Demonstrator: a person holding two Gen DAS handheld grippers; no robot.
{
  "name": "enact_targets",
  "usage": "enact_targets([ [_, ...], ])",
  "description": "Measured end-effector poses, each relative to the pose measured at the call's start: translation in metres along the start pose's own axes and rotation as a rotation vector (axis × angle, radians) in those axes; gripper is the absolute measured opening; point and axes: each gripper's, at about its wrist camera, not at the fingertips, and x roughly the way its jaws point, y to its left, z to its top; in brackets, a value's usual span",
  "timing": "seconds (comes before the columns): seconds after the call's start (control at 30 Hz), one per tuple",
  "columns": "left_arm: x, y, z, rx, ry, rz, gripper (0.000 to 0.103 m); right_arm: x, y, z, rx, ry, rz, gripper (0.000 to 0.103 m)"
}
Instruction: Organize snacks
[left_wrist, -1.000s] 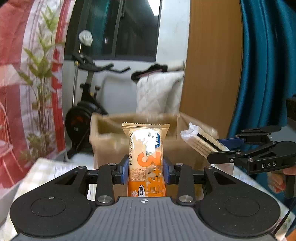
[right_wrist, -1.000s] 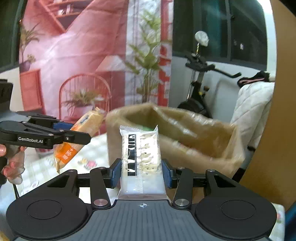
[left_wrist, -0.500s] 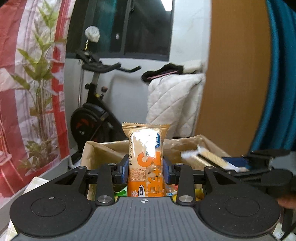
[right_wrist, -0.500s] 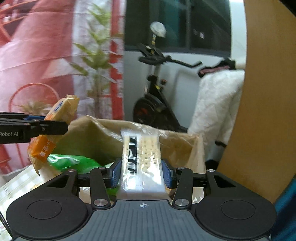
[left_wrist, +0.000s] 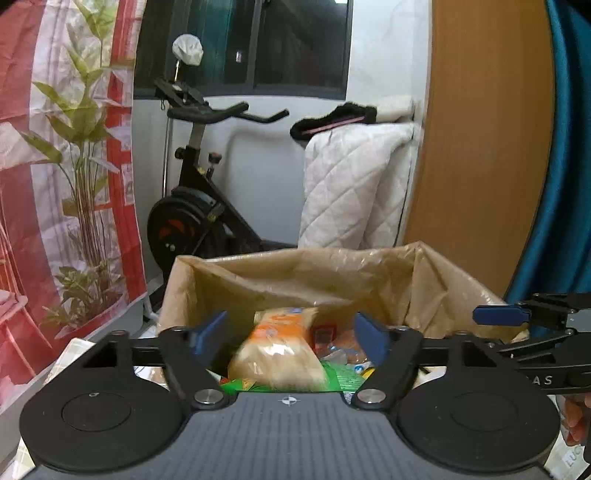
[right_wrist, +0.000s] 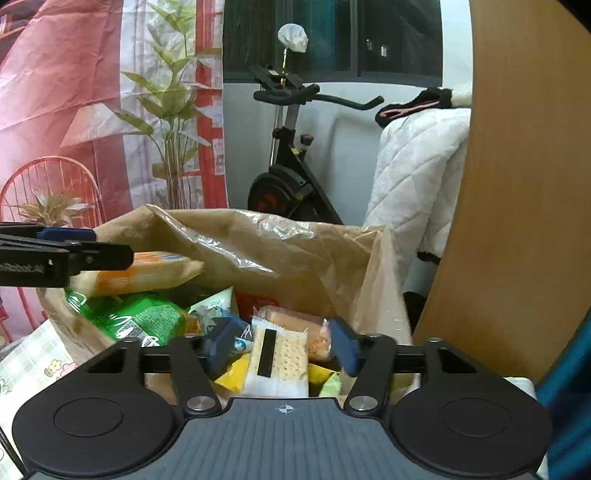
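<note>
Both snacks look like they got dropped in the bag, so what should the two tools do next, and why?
Probably lift both away from the crinkly brown bag to fetch more snacks. The left tool is open, with the blurred orange biscuit packet loose between its fingers. The right tool is open too, and the white cracker packet sits among the snacks inside.

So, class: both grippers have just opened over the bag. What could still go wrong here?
The blurred orange snack packet looks mid-fall near the brown paper bag's left edge; it might slide out. The white cracker packet sits between the right gripper's open fingers; withdrawing carelessly could snag it. The bag looks full.
</note>
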Motion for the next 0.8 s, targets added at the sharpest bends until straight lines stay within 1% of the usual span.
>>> enact_targets([
  [0.07, -0.009, -0.001, 0.003, 0.008, -0.003, 0.002, 0.088, -0.011, -0.002, 0.002, 0.01, -0.01, 0.0, 0.076],
  [0.1, -0.012, -0.002, 0.004, 0.012, 0.002, 0.013, 0.089, -0.017, -0.003, 0.003, 0.02, -0.015, -0.003, 0.078],
  [0.13, -0.018, -0.004, 0.005, 0.015, 0.003, 0.034, 0.089, -0.024, -0.003, 0.004, 0.033, -0.025, -0.006, 0.084],
  [0.17, -0.024, -0.007, 0.006, 0.022, -0.002, 0.053, 0.089, -0.03, -0.004, 0.005, 0.045, -0.035, -0.009, 0.088],
  [0.23, -0.039, -0.011, 0.008, 0.038, -0.024, 0.081, 0.091, -0.045, -0.004, 0.006, 0.065, -0.057, -0.016, 0.093],
  [0.43, -0.078, -0.019, 0.012, 0.061, -0.091, 0.106, 0.095, -0.087, 0.005, 0.01, 0.075, -0.118, -0.053, 0.1],
  [0.5, -0.09, -0.023, 0.013, 0.057, -0.11, 0.127, 0.096, -0.1, 0.008, 0.011, 0.081, -0.147, -0.046, 0.102],
  [0.6, -0.104, -0.027, 0.016, 0.045, -0.128, 0.148, 0.096, -0.119, 0.011, 0.011, 0.106, -0.186, -0.021, 0.102],
  [0.8, -0.128, -0.036, 0.017, 0.042, -0.164, 0.161, 0.097, -0.148, 0.019, 0.009, 0.125, -0.234, -0.018, 0.102],
])
